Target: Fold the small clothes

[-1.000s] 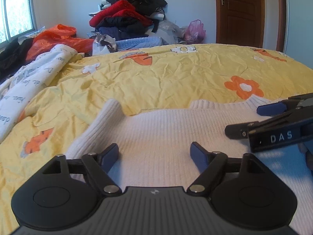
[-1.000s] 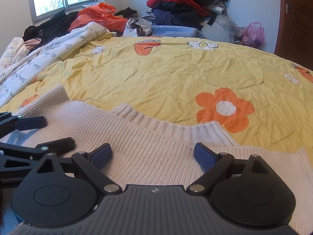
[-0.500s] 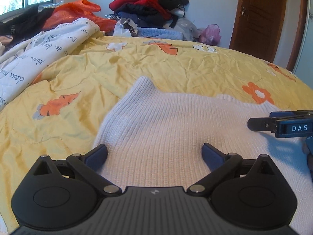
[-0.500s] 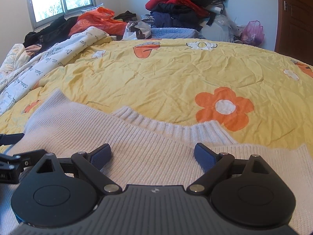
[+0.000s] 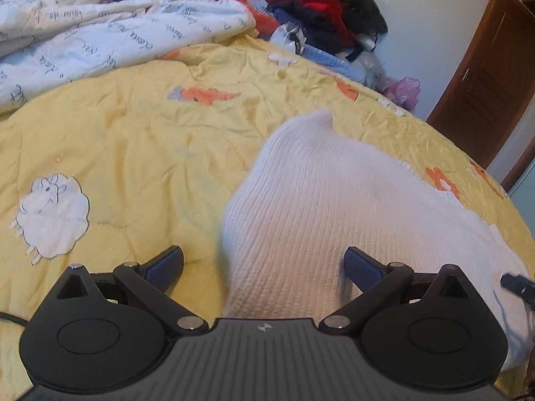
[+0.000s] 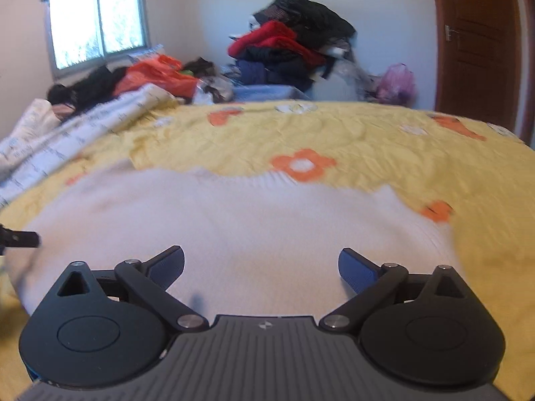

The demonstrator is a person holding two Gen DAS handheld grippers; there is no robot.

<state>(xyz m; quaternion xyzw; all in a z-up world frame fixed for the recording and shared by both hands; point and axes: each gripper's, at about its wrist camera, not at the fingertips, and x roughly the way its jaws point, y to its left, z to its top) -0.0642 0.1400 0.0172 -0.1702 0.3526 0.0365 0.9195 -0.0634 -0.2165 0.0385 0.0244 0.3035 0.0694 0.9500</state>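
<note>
A white ribbed knit sweater (image 5: 321,207) lies flat on the yellow flowered quilt (image 5: 133,153); it also shows in the right wrist view (image 6: 234,220). My left gripper (image 5: 264,267) is open and empty, low over the sweater's left edge, left finger over quilt, right finger over knit. My right gripper (image 6: 260,265) is open and empty, above the sweater's body. The tip of the right gripper shows at the right edge of the left wrist view (image 5: 516,284). The tip of the left gripper shows at the left edge of the right wrist view (image 6: 20,238).
A white printed duvet (image 5: 100,40) is bunched at the left of the bed. A pile of red, black and blue clothes (image 6: 291,50) stands at the far side by the wall. A brown door (image 6: 474,50) is at the right, a window (image 6: 97,30) at the left.
Both grippers have pulled back and risen. The left view has swung left, so the sweater's left edge is now between its fingers. The right gripper has drawn away from the left one.
</note>
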